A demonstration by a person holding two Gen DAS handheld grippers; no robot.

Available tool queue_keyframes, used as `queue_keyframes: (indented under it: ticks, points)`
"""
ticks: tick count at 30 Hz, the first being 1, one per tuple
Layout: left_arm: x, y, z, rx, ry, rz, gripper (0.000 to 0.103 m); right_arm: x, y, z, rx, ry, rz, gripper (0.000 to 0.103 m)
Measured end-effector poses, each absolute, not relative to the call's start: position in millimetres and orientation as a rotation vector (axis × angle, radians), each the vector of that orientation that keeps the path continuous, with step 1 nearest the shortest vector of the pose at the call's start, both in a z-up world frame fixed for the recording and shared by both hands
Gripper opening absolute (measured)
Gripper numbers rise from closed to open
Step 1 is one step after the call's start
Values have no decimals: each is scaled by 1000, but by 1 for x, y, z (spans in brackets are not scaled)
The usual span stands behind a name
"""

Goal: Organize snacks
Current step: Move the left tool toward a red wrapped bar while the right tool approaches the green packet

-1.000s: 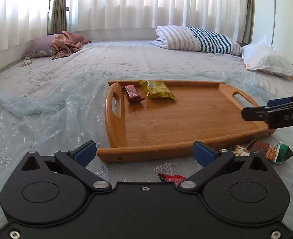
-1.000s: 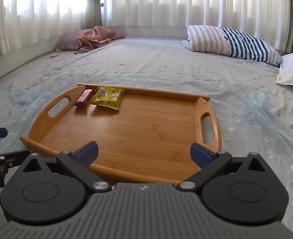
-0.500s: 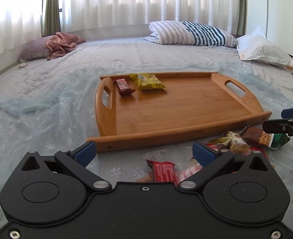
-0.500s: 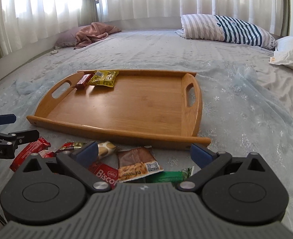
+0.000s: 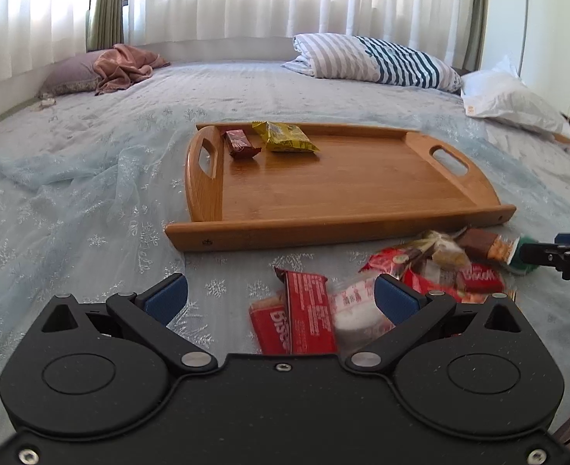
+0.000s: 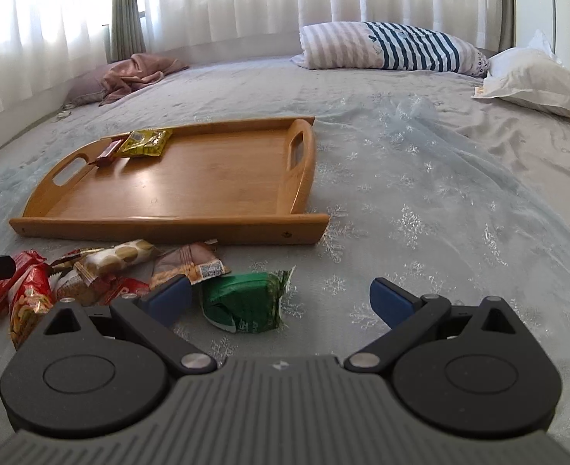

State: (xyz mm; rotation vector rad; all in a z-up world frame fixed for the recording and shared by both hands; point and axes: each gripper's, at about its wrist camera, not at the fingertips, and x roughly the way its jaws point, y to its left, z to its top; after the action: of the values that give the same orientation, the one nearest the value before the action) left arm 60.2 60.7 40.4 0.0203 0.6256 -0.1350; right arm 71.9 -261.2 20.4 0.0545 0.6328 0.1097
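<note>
Left wrist view: the left gripper [image 5: 281,296] is held low over a heap of snack packets [image 5: 432,267] on the bed [image 5: 91,209], its fingers [image 5: 166,298] spread wide with nothing gripped.

2 snacks, a dark red bar [image 5: 241,143] and a yellow packet [image 5: 286,137], are seen lying side by side in the far left corner of the wooden tray [image 5: 323,228]; the rest are scattered on the bedspread just in front of the tray's near rail. A red wrapper [image 5: 310,312] lies between the left fingers, untouched. In the right wrist view, the right gripper [image 6: 279,298] is likewise wide open and empty, with a green packet [image 6: 246,300] lying between its fingers. A striped pillow [image 6: 393,48] is seen at the far side of the bed.
</note>
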Motion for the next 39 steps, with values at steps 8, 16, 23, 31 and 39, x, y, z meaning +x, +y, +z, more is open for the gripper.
queue_keyframes:
  ticks: [8,16,23,31,39]
  points:
    - [44,57,32,-13,650,-140,103,76,-230,7,-114,641,62,96]
    - [43,63,28,-56,662,-110,101,81,-246,6,-3,631,58,62]
    - [49,68,26,15,637,-2,91,75,-252,4,36,622,62,63]
    - [54,60,24,70,613,-23,47,75,-251,2,27,614,59,63]
    - [58,51,22,84,603,-51,23,73,-249,2,19,609,50,63]
